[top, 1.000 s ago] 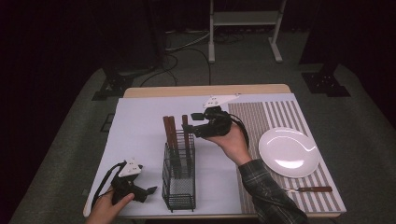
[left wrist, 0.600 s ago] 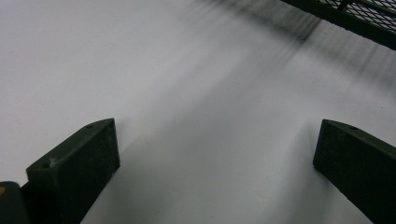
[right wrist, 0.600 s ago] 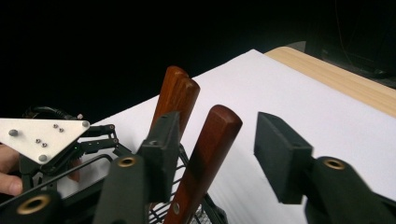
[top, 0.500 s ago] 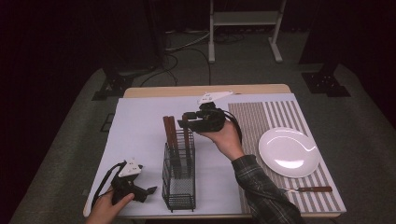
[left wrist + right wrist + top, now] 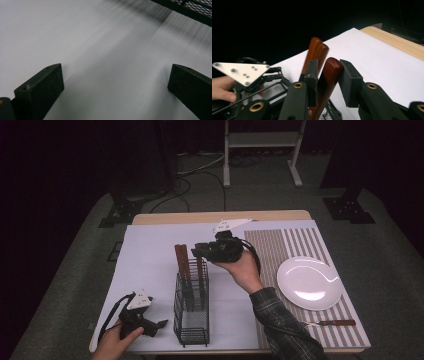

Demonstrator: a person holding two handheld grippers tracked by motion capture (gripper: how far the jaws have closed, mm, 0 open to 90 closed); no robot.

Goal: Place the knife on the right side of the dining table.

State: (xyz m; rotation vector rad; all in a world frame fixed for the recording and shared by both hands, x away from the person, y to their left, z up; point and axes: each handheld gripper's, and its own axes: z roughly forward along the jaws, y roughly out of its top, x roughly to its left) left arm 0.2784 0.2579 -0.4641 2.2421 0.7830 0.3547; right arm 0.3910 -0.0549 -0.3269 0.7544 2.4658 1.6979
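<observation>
Gripping a wooden handle (image 5: 329,75) in the basket (image 5: 191,320), right claw (image 5: 328,77).

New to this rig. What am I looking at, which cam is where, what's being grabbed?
No robot: a person holds a hand-held gripper in each hand. One camera looks down from above; one rides on each gripper.

On the white mat stand a black wire caddy with wooden-handled cutlery, a white plate and a knife.

The right gripper has just been closing its fingers around one wooden handle in the caddy. The left gripper rests open on the mat.
</observation>
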